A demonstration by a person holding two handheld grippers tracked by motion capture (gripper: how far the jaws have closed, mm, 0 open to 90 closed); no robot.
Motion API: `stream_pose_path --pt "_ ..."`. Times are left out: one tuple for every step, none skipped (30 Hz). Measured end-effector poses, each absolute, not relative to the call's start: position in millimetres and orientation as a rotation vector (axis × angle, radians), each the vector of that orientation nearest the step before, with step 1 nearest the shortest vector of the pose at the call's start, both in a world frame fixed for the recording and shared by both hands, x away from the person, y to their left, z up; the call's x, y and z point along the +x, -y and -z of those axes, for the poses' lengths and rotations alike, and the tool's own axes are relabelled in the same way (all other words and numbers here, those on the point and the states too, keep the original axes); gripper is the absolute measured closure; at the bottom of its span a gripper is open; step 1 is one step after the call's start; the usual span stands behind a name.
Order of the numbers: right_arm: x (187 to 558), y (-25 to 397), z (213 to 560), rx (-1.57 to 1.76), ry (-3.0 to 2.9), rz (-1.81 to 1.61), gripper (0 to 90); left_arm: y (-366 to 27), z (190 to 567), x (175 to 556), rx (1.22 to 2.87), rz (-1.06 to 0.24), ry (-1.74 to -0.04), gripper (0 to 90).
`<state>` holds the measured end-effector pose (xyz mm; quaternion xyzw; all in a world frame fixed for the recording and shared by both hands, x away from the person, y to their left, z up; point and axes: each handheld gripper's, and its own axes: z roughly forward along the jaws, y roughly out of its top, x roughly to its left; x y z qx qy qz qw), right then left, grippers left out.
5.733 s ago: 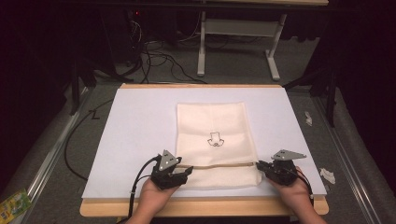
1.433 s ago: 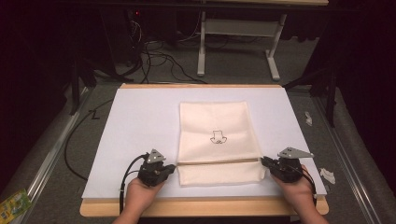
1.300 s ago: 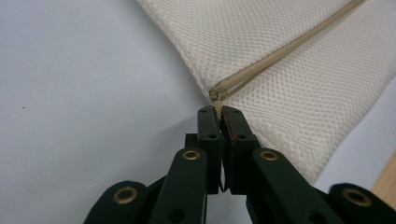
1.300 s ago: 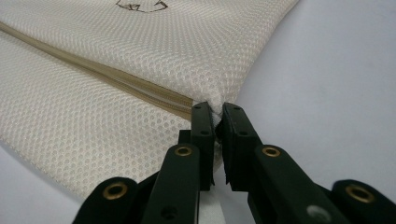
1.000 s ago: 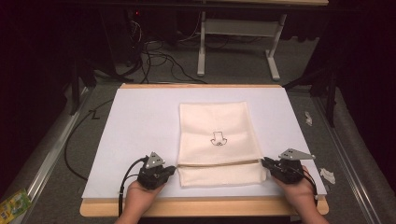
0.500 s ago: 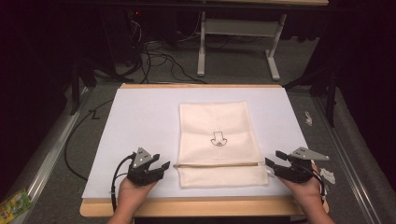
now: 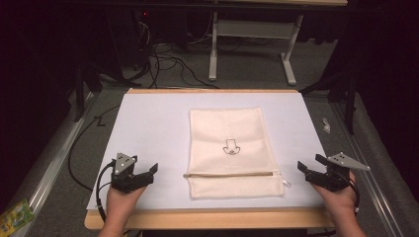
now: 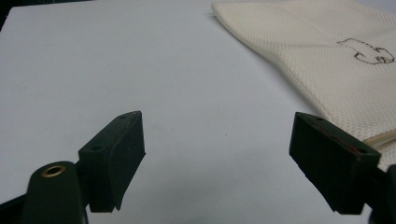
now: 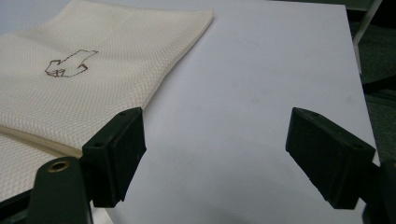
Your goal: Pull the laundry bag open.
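Note:
A cream mesh cloth bag [image 7: 231, 149] with a small black line drawing [image 7: 230, 146] lies flat in the middle of the white sheet; its zip edge [image 7: 230, 174] runs across near the front. My left gripper [image 7: 150, 171] rests open on the sheet, well left of the bag, with nothing between its jaws. My right gripper [image 7: 307, 164] sits open at the sheet's right front, apart from the bag. The bag's left side [image 8: 327, 70] shows in the left gripper view, its right side [image 9: 84, 79] in the right gripper view.
The white sheet [image 7: 148, 128] covers a wooden table top [image 7: 207, 218]. Cables [image 7: 163, 57] and a table frame [image 7: 247, 34] stand on the floor behind. A small white scrap [image 7: 326, 124] lies off the right edge, and a green packet [image 7: 15, 217] lies at the bottom left.
Both grippers have let go of the bag's front corners and moved outward, left one leftward, right one rightward. The bag's front flap now lies flat.

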<state>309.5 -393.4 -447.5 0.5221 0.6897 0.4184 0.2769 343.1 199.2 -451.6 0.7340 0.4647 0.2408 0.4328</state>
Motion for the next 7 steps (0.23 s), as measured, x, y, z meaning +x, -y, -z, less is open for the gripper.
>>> stream_pose_path --pt "309.8 392.4 447.4 1.398 -1.856 -1.121 20.4 -196.9 451.8 343.3 1.839 -0.605 -1.149 18.7" --pt "310.0 391.0 447.4 1.391 -1.861 -1.113 20.4 -194.8 451.9 343.3 1.85 -0.607 -1.142 18.5" --pt "310.2 389.3 447.4 1.385 -1.863 -1.113 20.4 -193.3 452.0 343.4 1.861 -0.608 -1.133 18.4" --pt "310.2 388.0 447.4 1.381 -1.867 -1.109 20.4 -191.9 452.3 343.4 1.869 -0.61 -1.129 18.1" --pt "310.2 387.2 447.5 1.378 -1.872 -1.106 20.4 -191.0 452.7 343.4 1.876 -0.614 -1.126 17.9" --pt "310.0 386.7 447.6 1.376 -1.874 -1.103 20.3 -190.8 452.8 343.4 1.88 -0.614 -1.127 17.6" --pt "310.1 386.8 447.6 1.373 -1.875 -1.103 20.1 -191.1 453.1 343.6 1.881 -0.613 -1.127 17.3"
